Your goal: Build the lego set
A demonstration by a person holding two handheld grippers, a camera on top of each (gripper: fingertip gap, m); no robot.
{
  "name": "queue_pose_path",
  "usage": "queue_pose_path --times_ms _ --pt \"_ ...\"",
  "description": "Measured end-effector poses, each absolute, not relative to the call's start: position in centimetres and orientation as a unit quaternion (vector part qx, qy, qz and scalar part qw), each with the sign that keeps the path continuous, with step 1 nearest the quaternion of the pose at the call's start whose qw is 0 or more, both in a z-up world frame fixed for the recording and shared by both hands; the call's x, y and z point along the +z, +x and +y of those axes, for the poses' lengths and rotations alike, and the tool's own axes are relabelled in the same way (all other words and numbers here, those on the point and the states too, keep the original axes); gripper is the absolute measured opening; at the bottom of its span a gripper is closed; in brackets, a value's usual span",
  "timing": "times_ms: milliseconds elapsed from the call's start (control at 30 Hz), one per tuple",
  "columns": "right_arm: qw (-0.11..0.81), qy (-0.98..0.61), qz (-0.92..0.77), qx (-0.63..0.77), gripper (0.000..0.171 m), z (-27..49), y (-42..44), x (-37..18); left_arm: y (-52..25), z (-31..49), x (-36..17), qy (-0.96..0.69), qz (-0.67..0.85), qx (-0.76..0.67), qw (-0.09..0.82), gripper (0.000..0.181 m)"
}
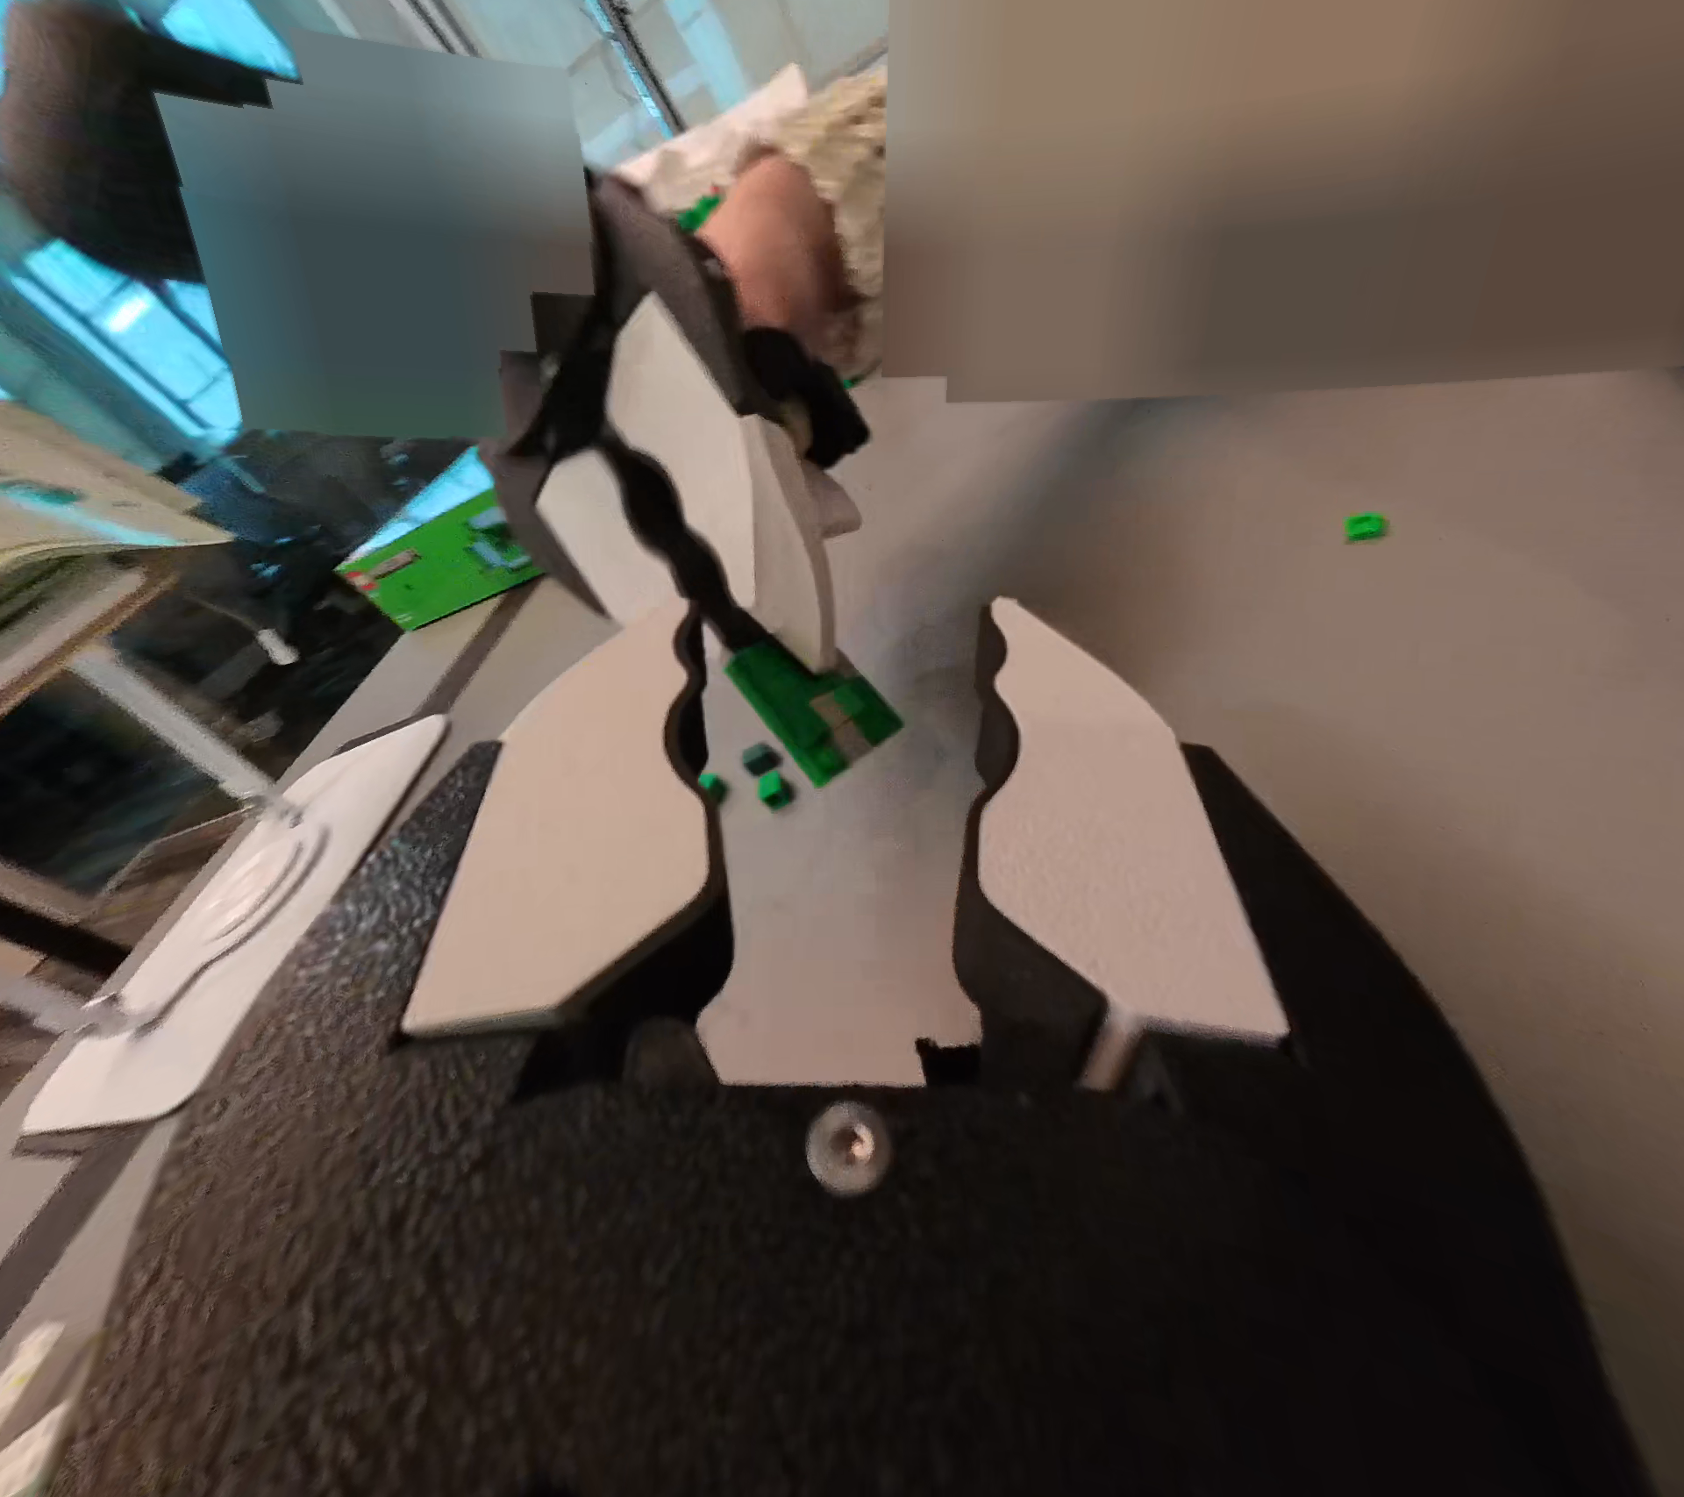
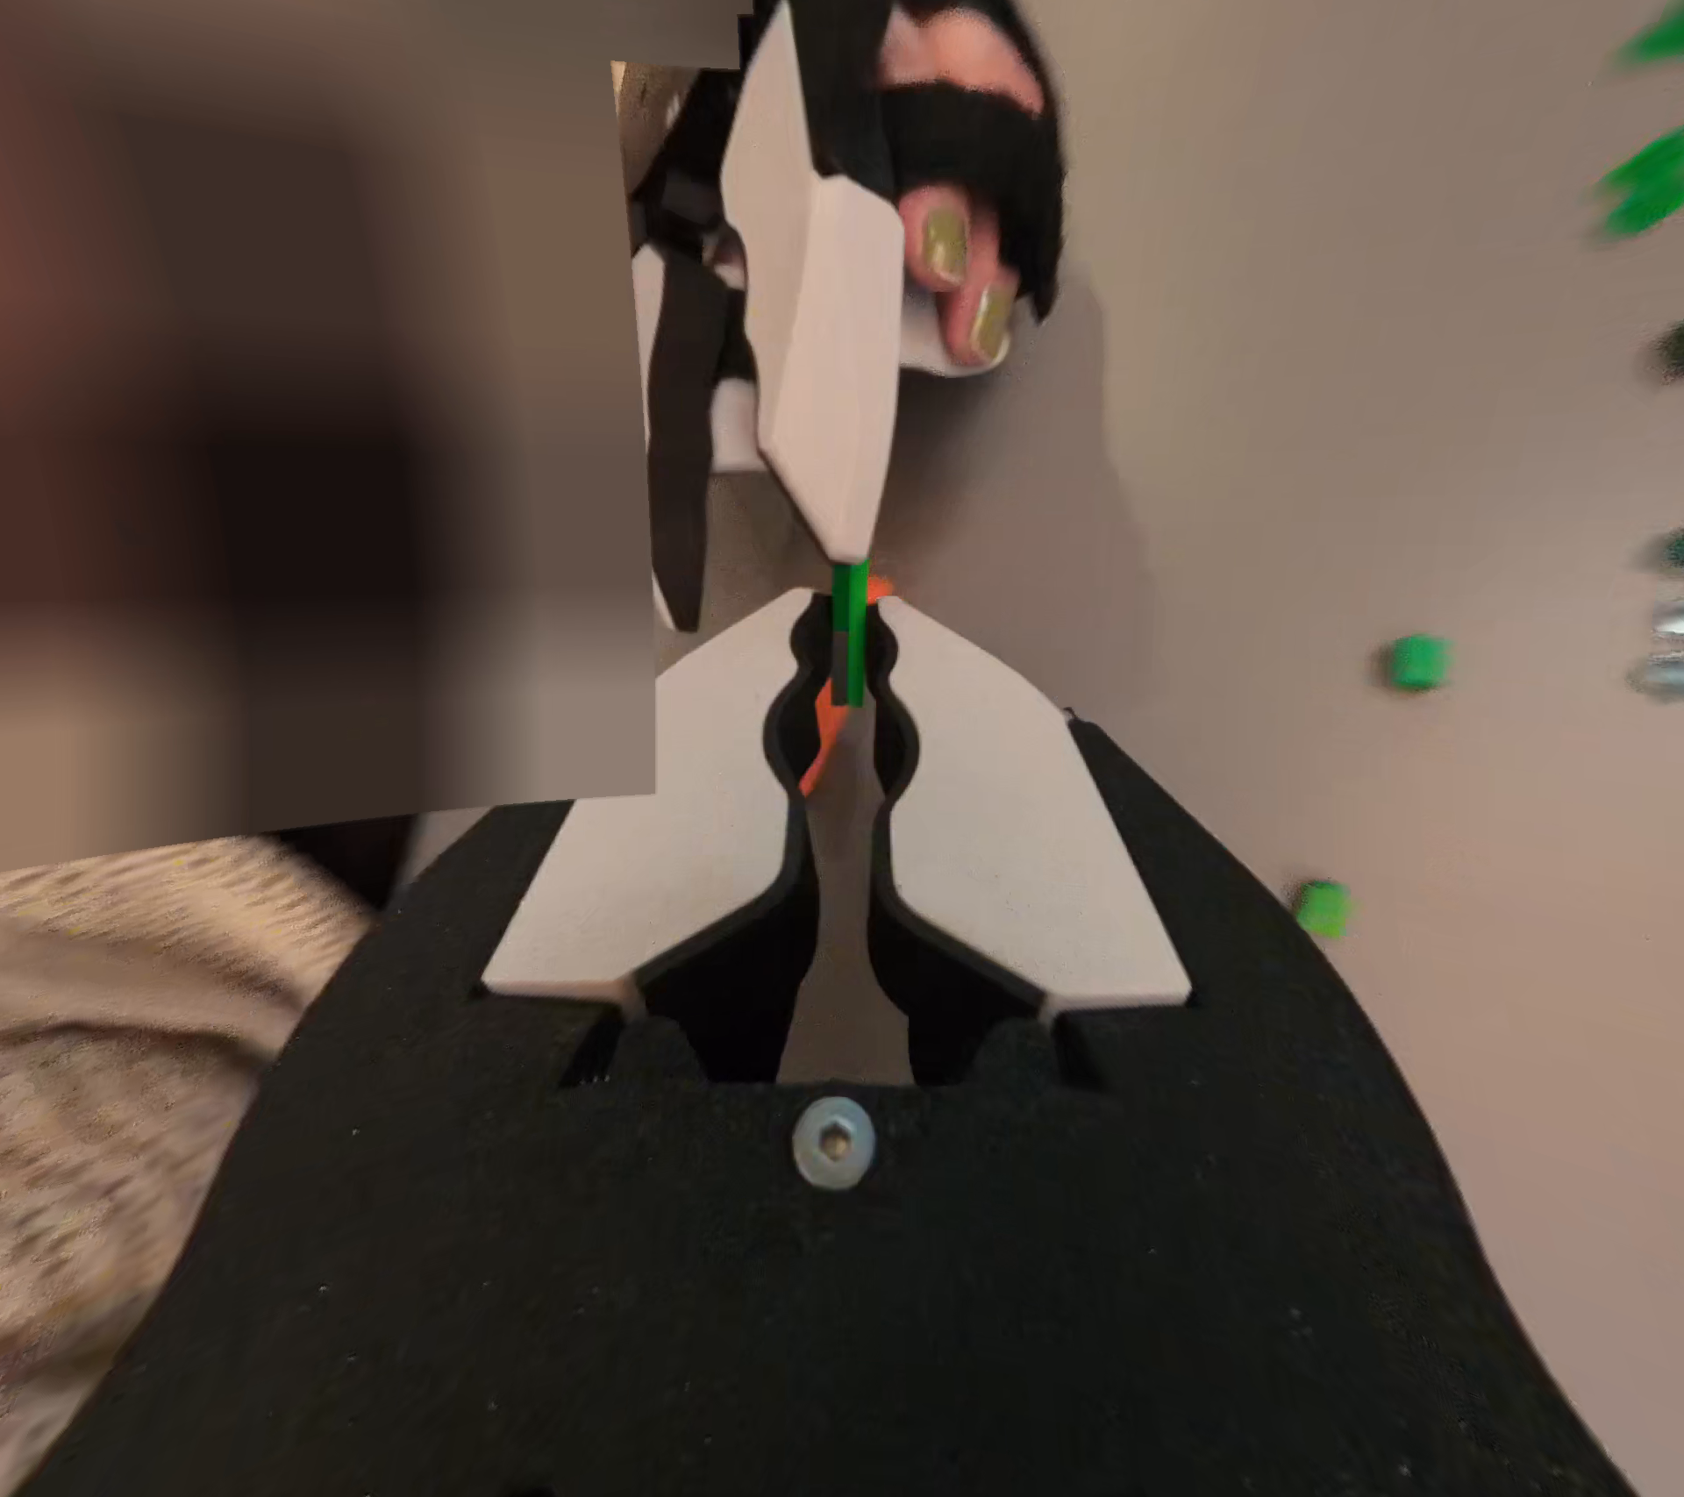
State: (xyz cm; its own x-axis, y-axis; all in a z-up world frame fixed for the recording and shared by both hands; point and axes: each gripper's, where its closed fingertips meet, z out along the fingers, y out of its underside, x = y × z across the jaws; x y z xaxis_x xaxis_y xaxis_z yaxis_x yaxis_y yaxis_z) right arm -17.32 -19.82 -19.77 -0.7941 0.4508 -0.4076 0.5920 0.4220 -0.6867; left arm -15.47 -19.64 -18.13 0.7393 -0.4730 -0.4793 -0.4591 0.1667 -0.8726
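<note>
A flat green Lego assembly with grey tiles [image 1: 811, 711] is held by its far end in my right gripper [image 1: 802, 656], which comes down from above in the left wrist view. In the right wrist view the assembly [image 2: 852, 633] shows edge-on between my right gripper's [image 2: 847, 601] fingers, which are shut on it. My left gripper [image 1: 834, 615] is open and empty, with the assembly in the gap ahead of it. In the right wrist view one white finger [image 2: 820, 360] of the left gripper reaches the assembly's top edge.
Three small green pieces [image 1: 775, 790] lie on the grey table [image 1: 1276, 724] by the assembly. Another green piece [image 1: 1365, 527] lies to the right. A green box [image 1: 437, 560] stands at the table's left edge. Loose green pieces [image 2: 1411, 662] and an orange part [image 2: 820, 743] show on the table.
</note>
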Motion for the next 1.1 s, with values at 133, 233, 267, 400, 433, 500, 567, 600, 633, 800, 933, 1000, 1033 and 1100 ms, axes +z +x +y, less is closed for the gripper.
queue_pose_path --times_ms 133,233,267,400,433,500,567,600,633,800,933,1000,1033,1100 --pt "-0.202 0.275 0.852 -0.398 0.006 -17.6 -20.1 -18.0 -17.0 -19.5 -17.1 -0.639 0.331 0.033 0.693 0.055" --pt "-0.391 0.216 0.842 -0.304 0.006 -16.1 -20.8 -16.0 -17.6 -19.5 -16.6 -0.634 0.317 0.041 0.704 0.054" --pt "-0.444 0.199 0.835 -0.258 0.006 -15.5 -20.9 -15.4 -17.8 -19.5 -16.6 -0.636 0.313 0.041 0.704 0.054" --pt "-0.593 0.130 0.790 -0.086 0.006 -13.4 -20.8 -12.9 -18.1 -19.4 -16.8 -0.642 0.306 0.038 0.702 0.052" --pt "-0.612 0.117 0.780 -0.053 0.006 -13.1 -20.8 -12.5 -18.1 -19.3 -16.9 -0.643 0.305 0.038 0.702 0.052" --pt "-0.634 0.095 0.767 0.000 0.006 -12.5 -20.6 -12.1 -18.1 -19.2 -17.1 -0.646 0.307 0.037 0.698 0.051" --pt "-0.641 0.082 0.763 0.028 0.006 -12.3 -20.5 -11.9 -18.0 -19.2 -17.2 -0.648 0.309 0.038 0.695 0.051" --pt "-0.642 0.077 0.762 0.037 0.006 -12.2 -20.4 -11.9 -18.0 -19.2 -17.3 -0.649 0.311 0.039 0.694 0.050" --pt "-0.644 0.073 0.760 0.044 0.006 -12.2 -20.4 -11.8 -18.0 -19.1 -17.4 -0.650 0.312 0.039 0.692 0.050" --pt "-0.643 0.063 0.761 0.051 0.006 -12.4 -20.3 -11.8 -18.0 -19.1 -17.5 -0.652 0.314 0.042 0.689 0.050" --pt "-0.638 0.063 0.766 0.046 0.006 -12.6 -20.4 -12.2 -18.1 -19.0 -17.5 -0.652 0.313 0.044 0.689 0.050" --pt "-0.630 0.072 0.773 0.027 0.006 -12.8 -20.4 -12.5 -18.1 -19.0 -17.6 -0.653 0.314 0.045 0.688 0.050" --pt "-0.624 0.079 0.778 0.016 0.006 -12.8 -20.4 -12.7 -18.1 -19.0 -17.6 -0.654 0.313 0.046 0.687 0.050" --pt "-0.590 0.111 0.799 -0.045 0.006 -13.3 -20.4 -13.6 -18.2 -18.9 -17.6 -0.655 0.312 0.048 0.687 0.050"
